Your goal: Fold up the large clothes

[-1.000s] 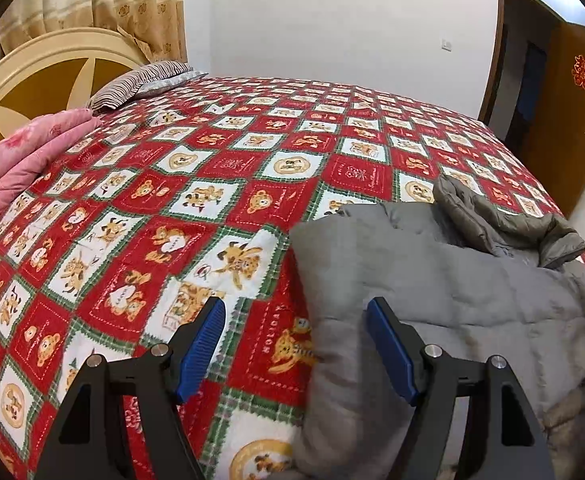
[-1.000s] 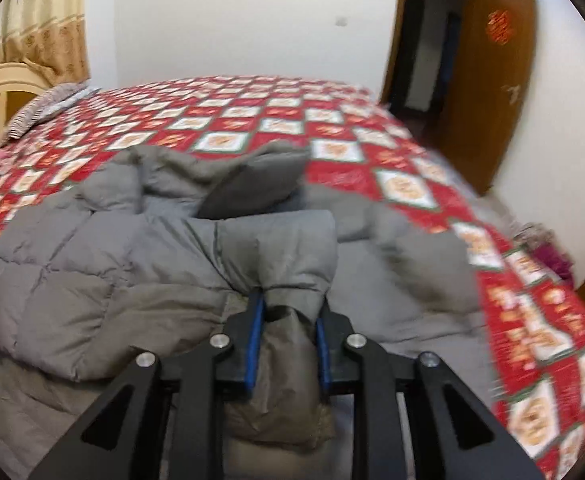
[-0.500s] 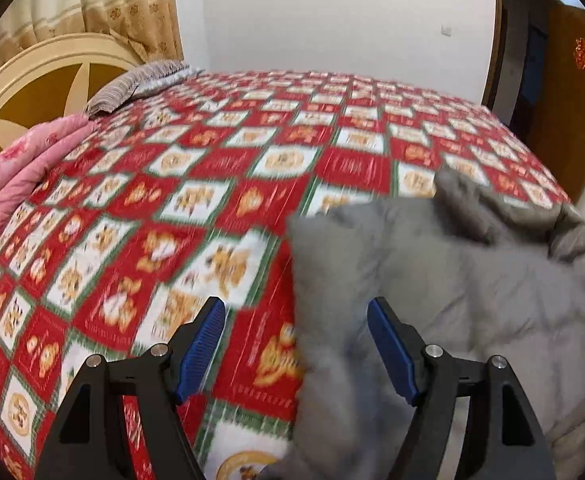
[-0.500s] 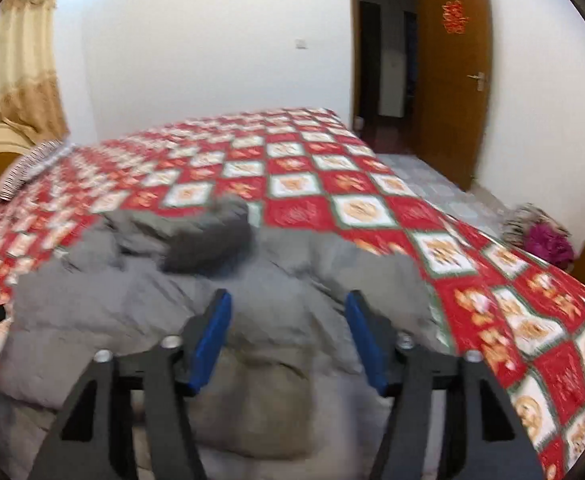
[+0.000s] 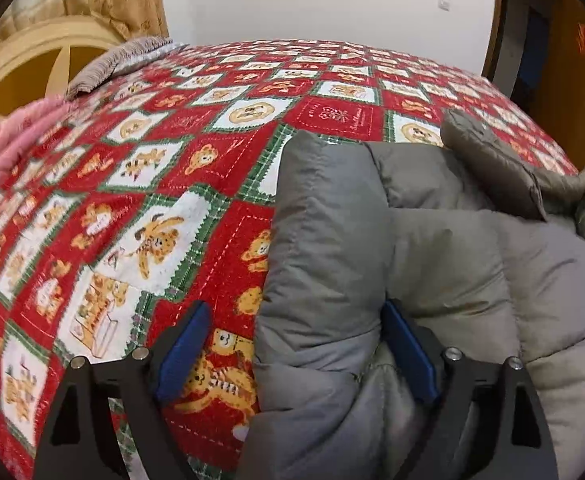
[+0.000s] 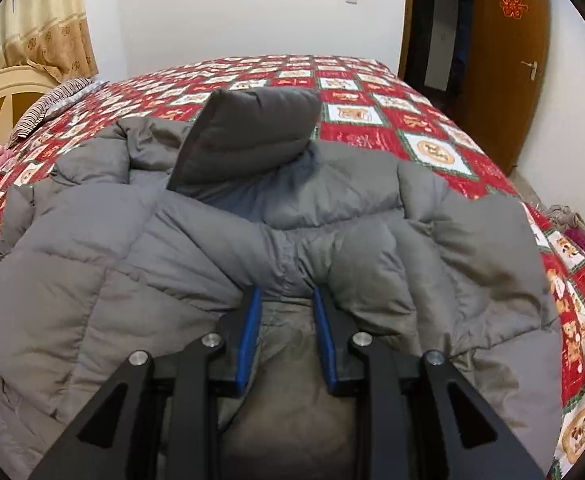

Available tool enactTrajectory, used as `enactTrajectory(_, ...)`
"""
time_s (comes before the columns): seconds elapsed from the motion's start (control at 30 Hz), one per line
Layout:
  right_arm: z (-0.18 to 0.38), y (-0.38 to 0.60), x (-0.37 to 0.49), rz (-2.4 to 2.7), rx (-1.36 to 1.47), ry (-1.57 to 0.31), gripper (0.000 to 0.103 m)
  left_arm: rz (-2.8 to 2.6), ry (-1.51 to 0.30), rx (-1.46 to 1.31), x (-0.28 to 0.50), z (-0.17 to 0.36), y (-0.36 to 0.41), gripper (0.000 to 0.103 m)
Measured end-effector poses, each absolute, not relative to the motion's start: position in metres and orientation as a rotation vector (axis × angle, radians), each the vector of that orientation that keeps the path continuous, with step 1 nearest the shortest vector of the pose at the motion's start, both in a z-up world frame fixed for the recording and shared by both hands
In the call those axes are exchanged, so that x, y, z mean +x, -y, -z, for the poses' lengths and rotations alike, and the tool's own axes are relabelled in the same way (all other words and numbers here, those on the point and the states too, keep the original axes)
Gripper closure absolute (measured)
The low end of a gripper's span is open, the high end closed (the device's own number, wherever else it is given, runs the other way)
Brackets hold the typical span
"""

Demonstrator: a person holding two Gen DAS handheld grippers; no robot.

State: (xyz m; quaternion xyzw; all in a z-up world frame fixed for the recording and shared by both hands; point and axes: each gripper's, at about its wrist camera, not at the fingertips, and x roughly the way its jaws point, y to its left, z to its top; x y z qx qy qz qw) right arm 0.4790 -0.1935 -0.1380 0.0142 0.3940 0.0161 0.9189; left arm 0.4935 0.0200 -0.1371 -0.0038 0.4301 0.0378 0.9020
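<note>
A grey puffer jacket [image 6: 220,248] lies on the bed with both sleeves folded in over its front and its darker hood [image 6: 248,136] standing up at the far end. My right gripper [image 6: 286,312] is shut on a pinch of jacket fabric at the middle of the near part. In the left wrist view the jacket [image 5: 432,264] fills the right half. My left gripper [image 5: 292,340] is open, its jaws wide apart around the jacket's folded left edge, with the right pad [image 5: 408,356] against the fabric.
A red, white and green cartoon bedspread [image 5: 164,184] covers the bed. A pink blanket [image 5: 8,148] and a striped pillow [image 5: 112,60] lie by the cream headboard [image 5: 32,64] at the left. A brown door [image 6: 508,52] and a floor pile [image 6: 572,228] are at the right.
My right gripper opened half a second ago and has now shut again on the jacket's middle. My left gripper has moved forward and down, so the jacket's left edge now sits between its jaws.
</note>
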Motion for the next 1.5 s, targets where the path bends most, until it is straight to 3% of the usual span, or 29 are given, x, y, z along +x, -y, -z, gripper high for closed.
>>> enactTrajectory(0.1, 0.129, 0.188, 0.482, -0.042, -0.009, -0.844, 0.071, 0.000, -0.945, 0.007, 0.500, 0.125, -0.022, 0.016)
enactTrajectory(0.13, 0.122, 0.189, 0.482, -0.060, 0.006, -0.863, 0.065, 0.048, -0.942, -0.027, 0.501, 0.113, -0.026, 0.016)
enactTrajectory(0.2, 0.101, 0.198, 0.482, -0.112, 0.114, -0.861, 0.039, 0.120, -0.894, -0.102, 0.505, 0.088, -0.035, 0.016)
enactTrajectory(0.23, 0.087, 0.204, 0.485, -0.123, 0.171, -0.841, 0.020, 0.158, -0.873, -0.138, 0.511, 0.074, -0.036, 0.015)
enactTrajectory(0.27, 0.079, 0.206, 0.489, -0.124, 0.195, -0.827, 0.013, 0.198, -0.866, -0.185, 0.523, 0.060, -0.036, 0.015)
enactTrajectory(0.37, 0.055, 0.209, 0.518, -0.135, 0.233, -0.830, 0.012, 0.223, -0.958, -0.228, 0.561, 0.054, -0.020, 0.008)
enactTrajectory(0.47, 0.058, 0.209, 0.560, -0.083, 0.261, -0.941, 0.013, 0.242, -1.213, -0.204, 0.614, 0.080, 0.009, 0.008)
enactTrajectory(0.6, 0.074, 0.218, 0.601, -0.038, 0.320, -1.095, 0.013, 0.241, -1.259, -0.243, 0.644, 0.088, 0.032, 0.008)
enactTrajectory(0.7, 0.090, 0.213, 0.611, -0.049, 0.293, -1.187, 0.024, 0.223, -1.304, -0.176, 0.652, 0.103, 0.058, 0.008)
enactTrajectory(0.73, 0.098, 0.209, 0.612, -0.059, 0.269, -1.226, 0.043, 0.212, -1.315, -0.163, 0.652, 0.108, 0.061, 0.008)
enactTrajectory(0.77, 0.103, 0.207, 0.610, -0.060, 0.262, -1.237, 0.076, 0.194, -1.309, -0.139, 0.651, 0.112, 0.065, 0.008)
enactTrajectory(0.8, 0.105, 0.207, 0.607, -0.063, 0.266, -1.239, 0.088, 0.190, -1.283, -0.121, 0.650, 0.112, 0.068, 0.009)
enactTrajectory(0.87, 0.104, 0.209, 0.601, -0.066, 0.265, -1.210, 0.091, 0.188, -1.224, -0.105, 0.643, 0.105, 0.069, 0.032)
enactTrajectory(0.93, 0.093, 0.211, 0.593, -0.062, 0.237, -1.156, 0.092, 0.213, -1.192, -0.129, 0.639, 0.091, 0.065, 0.081)
enactTrajectory(0.97, 0.082, 0.213, 0.586, -0.060, 0.226, -1.119, 0.092, 0.266, -1.178, -0.196, 0.636, 0.081, 0.059, 0.096)
enactTrajectory(1.1, 0.058, 0.220, 0.569, -0.073, 0.179, -1.049, 0.092, 0.336, -1.070, -0.208, 0.617, 0.044, 0.055, 0.097)
enactTrajectory(1.27, 0.067, 0.224, 0.549, -0.050, 0.136, -0.994, 0.092, 0.349, -0.956, -0.184, 0.573, 0.022, 0.041, 0.097)
enactTrajectory(1.37, 0.096, 0.233, 0.541, -0.015, 0.170, -0.998, 0.092, 0.227, -0.893, -0.150, 0.563, 0.044, 0.032, 0.100)
enactTrajectory(1.5, 0.130, 0.238, 0.532, 0.030, 0.202, -0.920, 0.090, 0.113, -1.000, -0.201, 0.576, 0.113, 0.013, 0.103)
